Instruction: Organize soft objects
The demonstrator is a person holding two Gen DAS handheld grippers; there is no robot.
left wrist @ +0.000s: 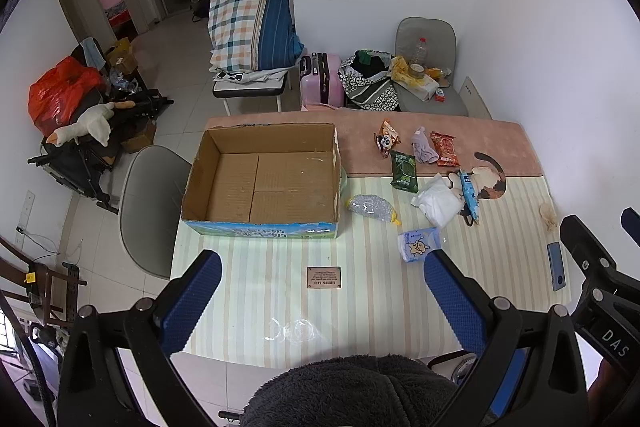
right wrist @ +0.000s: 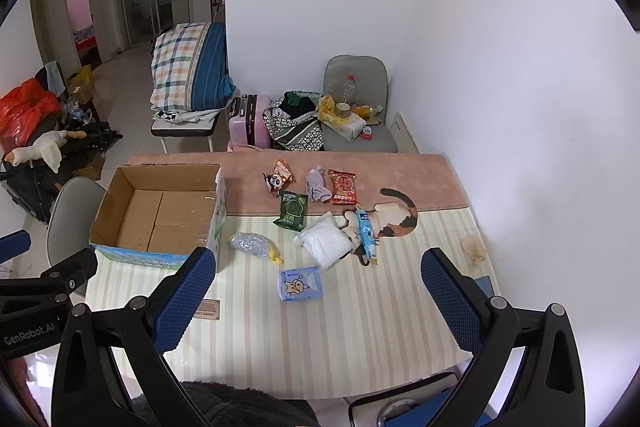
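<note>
Soft packets (left wrist: 436, 201) are lying scattered mid-table (right wrist: 380, 327), right of the cardboard box (left wrist: 264, 183) sitting at the left edge. Left tongs (left wrist: 322, 301) and right tongs (right wrist: 318, 301) are hovering released over bare striped cloth.

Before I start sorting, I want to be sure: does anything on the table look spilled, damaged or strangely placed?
Nothing looks spilled or broken. The box stands upright and empty. The packets lie loosely scattered to its right, and the blue packet leans over the white bag. A crumpled beige wad sits alone near the wall edge.
</note>
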